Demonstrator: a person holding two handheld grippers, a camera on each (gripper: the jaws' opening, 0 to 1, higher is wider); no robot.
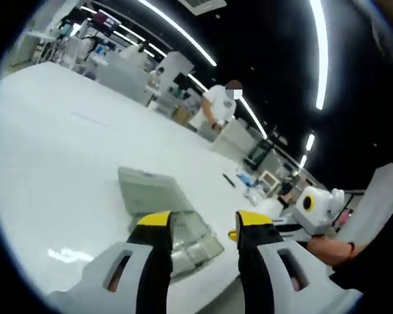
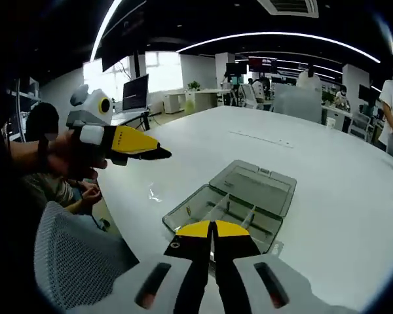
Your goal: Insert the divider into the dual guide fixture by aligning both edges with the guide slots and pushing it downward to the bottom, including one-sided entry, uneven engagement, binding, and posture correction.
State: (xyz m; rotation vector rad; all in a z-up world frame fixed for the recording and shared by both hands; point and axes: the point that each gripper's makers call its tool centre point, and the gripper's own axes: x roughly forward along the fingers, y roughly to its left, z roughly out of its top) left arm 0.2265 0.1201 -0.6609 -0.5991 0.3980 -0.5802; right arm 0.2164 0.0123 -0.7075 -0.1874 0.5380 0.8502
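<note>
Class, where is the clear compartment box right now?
The clear box lies open on the white table, just beyond the right hand-held gripper in the right gripper view.

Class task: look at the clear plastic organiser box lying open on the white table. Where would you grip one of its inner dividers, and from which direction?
Grip the divider by its top edge, coming straight down from above. It stands upright as a thin strip between compartments of the open box, so just that upper edge looks free; the walls block its sides. The right gripper, jaws shut, would probably need to open first.

One clear compartment box (image 2: 232,203), lid open, on one white tabletop (image 2: 327,170); two grippers: left gripper (image 2: 158,153), right gripper (image 2: 211,229).
</note>
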